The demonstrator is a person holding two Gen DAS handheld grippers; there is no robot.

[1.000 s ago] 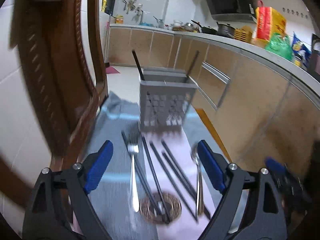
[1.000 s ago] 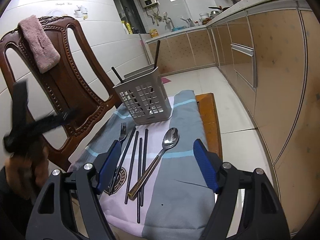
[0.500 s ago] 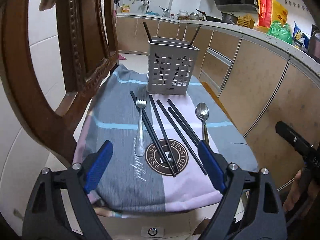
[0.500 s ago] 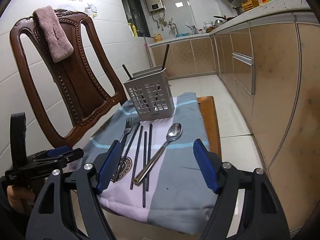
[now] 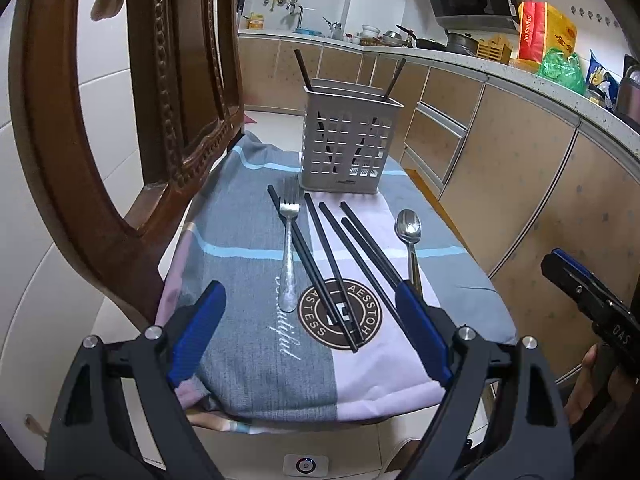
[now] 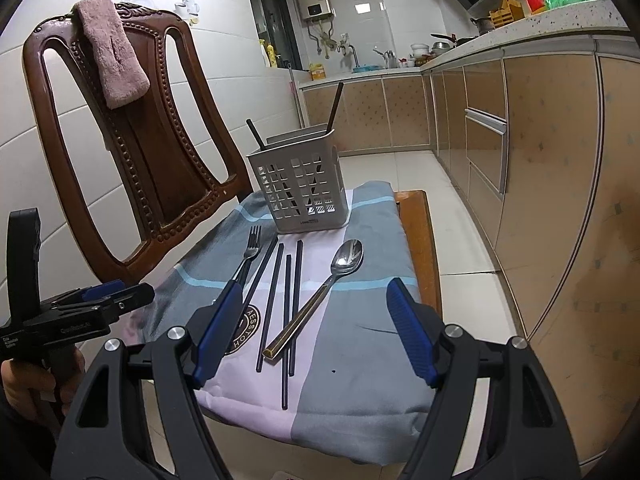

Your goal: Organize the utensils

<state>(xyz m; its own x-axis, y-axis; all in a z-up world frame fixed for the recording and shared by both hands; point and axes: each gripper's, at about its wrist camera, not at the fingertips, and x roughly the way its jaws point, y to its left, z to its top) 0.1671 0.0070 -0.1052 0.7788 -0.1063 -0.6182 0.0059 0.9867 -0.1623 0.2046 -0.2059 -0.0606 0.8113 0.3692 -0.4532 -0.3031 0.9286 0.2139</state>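
Observation:
A grey slotted utensil holder (image 5: pixel 347 148) (image 6: pixel 301 192) stands at the far end of a cloth-covered chair seat, with two dark chopsticks leaning inside. In front of it lie a fork (image 5: pixel 289 246) (image 6: pixel 249 252), several black chopsticks (image 5: pixel 344 256) (image 6: pixel 286 300) and a spoon (image 5: pixel 409 236) (image 6: pixel 332 280). My left gripper (image 5: pixel 310 324) hangs open above the cloth's near end, nothing between its blue pads. My right gripper (image 6: pixel 314 322) is open too, short of the spoon's handle and empty.
The grey and pink cloth (image 5: pixel 248 344) (image 6: pixel 360 372) covers the seat of a carved wooden chair (image 6: pixel 132 152) with a pink towel (image 6: pixel 112 50) on its back. Kitchen cabinets (image 6: pixel 540 168) run along the right. Tiled wall stands on the left.
The left gripper's view pulled back from the holder, so the whole cloth and all the utensils now show. The right gripper's view shifted slightly. Both stay open and empty.

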